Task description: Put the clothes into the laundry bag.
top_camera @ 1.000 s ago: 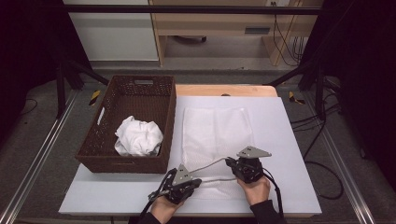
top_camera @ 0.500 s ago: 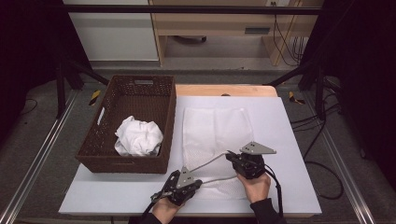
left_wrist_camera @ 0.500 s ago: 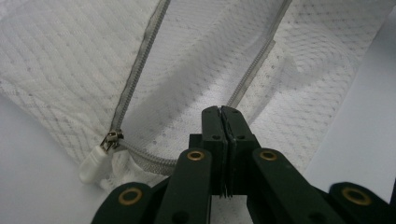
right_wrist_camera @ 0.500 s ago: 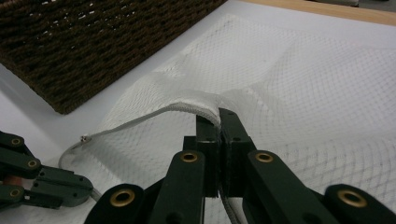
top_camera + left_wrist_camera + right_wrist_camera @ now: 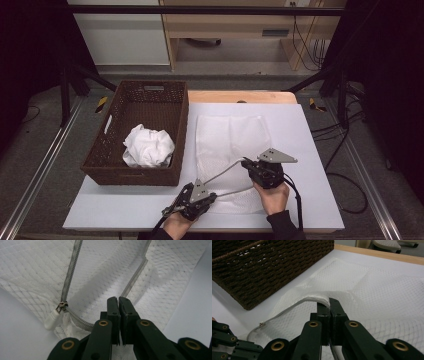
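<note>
**Two grippers hold a mesh bag open by its zipper edges**

A white mesh bag (image 5: 231, 150) lies flat on the table (image 5: 310, 150), just right of a brown basket (image 5: 137, 100). Its near end is unzipped and pulled apart.

The right gripper (image 5: 250, 166) is over the bag's near part. In the right gripper view its jaws are closed on the bag's zipper edge (image 5: 312, 300), and that edge is lifted off the table in a hump. The edge runs down from the jaws toward the left gripper (image 5: 227, 345), seen low in the corner.

The left gripper (image 5: 189, 192) is at the bag's near left corner. In the left gripper view its jaws are pressed together, with mesh around them. The jaws seem to pinch the mesh, but the pinched bit is hidden. A grey zipper (image 5: 72, 267) runs up the bag. The slider (image 5: 61, 307) sits to the left of the jaws, with a white pull tab (image 5: 51, 320) hanging from it.

A crumpled white cloth (image 5: 148, 146) lies in the basket.
</note>
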Demonstrator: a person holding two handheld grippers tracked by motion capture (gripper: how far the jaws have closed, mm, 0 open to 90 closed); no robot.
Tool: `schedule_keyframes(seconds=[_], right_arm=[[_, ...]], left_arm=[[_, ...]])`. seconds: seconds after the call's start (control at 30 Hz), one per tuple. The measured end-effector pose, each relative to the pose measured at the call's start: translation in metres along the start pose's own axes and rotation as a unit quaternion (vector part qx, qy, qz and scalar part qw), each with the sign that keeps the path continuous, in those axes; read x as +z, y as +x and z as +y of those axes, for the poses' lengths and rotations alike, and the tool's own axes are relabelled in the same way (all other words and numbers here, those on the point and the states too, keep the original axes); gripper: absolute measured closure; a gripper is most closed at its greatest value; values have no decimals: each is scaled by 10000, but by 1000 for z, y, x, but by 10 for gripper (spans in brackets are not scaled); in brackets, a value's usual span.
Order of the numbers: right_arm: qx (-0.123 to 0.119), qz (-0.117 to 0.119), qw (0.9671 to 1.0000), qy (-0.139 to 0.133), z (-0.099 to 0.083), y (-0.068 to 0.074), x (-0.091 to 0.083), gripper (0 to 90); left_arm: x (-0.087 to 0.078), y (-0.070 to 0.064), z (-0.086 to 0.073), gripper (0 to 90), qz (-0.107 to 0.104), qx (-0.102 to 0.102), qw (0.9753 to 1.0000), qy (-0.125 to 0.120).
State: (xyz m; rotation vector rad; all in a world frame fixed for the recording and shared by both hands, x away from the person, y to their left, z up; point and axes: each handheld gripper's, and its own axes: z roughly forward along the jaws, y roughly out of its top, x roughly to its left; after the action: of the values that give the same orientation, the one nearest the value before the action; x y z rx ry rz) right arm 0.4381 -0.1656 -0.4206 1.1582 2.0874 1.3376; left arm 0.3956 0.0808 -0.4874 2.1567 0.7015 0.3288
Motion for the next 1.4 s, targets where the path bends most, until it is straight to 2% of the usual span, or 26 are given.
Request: schedule_keyframes(seconds=[0.13, 0.23, 0.3, 0.4, 0.67, 0.87, 1.1, 1.4], right_arm=[[9, 46, 10000, -35, 0, 1, -1, 878], [-14, 34, 10000, -28, -1, 2, -2, 878], [-24, 36, 10000, -8, -3, 1, -1, 878], [-6, 10, 10000, 34, -5, 0, -1, 878], [-38, -3, 10000, 23, -6, -2, -4, 879], [-46, 3, 10000, 1, -6, -2, -5, 878], [-57, 10, 10000, -4, -6, -2, -5, 878], [-60, 3, 10000, 12, -7, -2, -5, 878]], left_arm=[[0, 1, 0, 822, -105, 10, 9999, -13], [0, -3, 0, 742, -115, 163, 9998, -6], [0, -5, 2, 639, -206, 194, 9996, 46], [-3, -10, 6, 507, -155, 294, 9994, 138], [-27, -8, 18, 349, -101, 85, 9997, -212], [-45, -3, 26, 295, 12, -141, 9989, -452], [-70, 14, 36, 260, 200, -320, 9966, -728], [-95, 37, 45, 217, 403, -488, 9945, -839]])
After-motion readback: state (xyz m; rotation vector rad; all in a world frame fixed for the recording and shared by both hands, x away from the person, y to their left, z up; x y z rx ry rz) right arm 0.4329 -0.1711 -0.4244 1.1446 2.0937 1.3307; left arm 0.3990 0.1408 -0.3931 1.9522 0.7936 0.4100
